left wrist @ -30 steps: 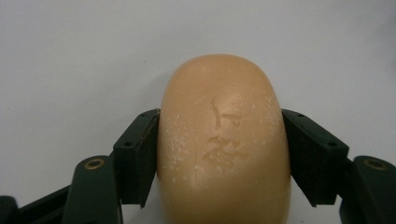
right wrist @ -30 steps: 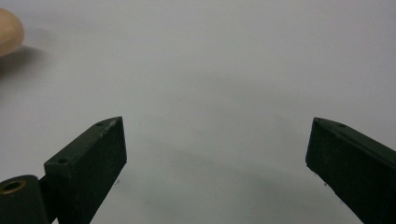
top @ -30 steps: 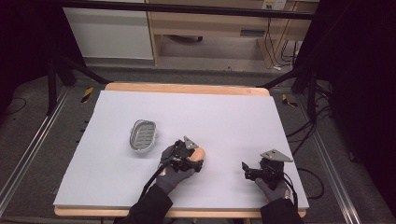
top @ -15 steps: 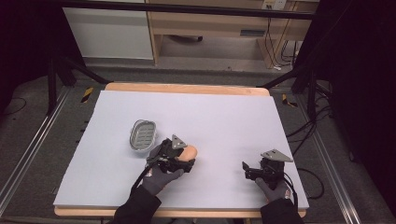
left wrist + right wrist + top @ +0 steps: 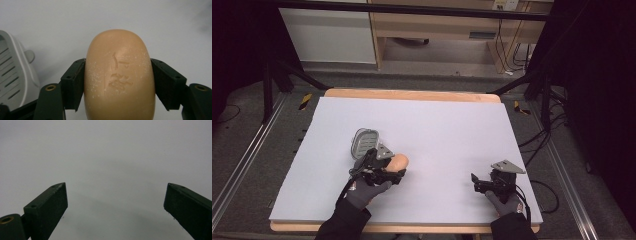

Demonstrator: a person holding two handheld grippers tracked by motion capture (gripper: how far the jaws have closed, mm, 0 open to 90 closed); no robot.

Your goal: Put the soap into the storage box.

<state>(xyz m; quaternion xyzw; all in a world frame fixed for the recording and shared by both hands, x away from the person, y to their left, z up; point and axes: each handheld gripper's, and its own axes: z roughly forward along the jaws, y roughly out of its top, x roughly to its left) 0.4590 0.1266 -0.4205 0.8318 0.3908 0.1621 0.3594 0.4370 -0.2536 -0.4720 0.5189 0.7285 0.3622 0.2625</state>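
So I'm holding the soap in my left gripper, jaws clamping it on both long sides, roughly mid-bar with the far rounded end poking out past the tips. In the high view it's sitting low over the mat, just beside the dish, which is the grey slotted thing a bit up and to the left of the gripper. My guess is I'm carrying the bar over to that dish. Handling-wise, it's looking like a dry, hard bar: there's a dusty white speckle on the surface and no wet sheen, so I'm betting it's not too slippery right now, but the sides are curved and smooth, so it could squirt out if I'm squeezing off-centre. Gripping across the widest part like this seems like the safest spot. It's probably light enough that weight isn't an issue, and it'll dent or scuff before it breaks, so I'm not wanting to crush it either. There's a stamped mark pressed into the top face, some kind of logo or characters, but I'm honestly not able to read it, too shallow and worn. No other writing that I can make out anywhere. My right gripper is hovering over bare mat near the front right edge, well apart from everything, jaws spread wide with nothing between them.
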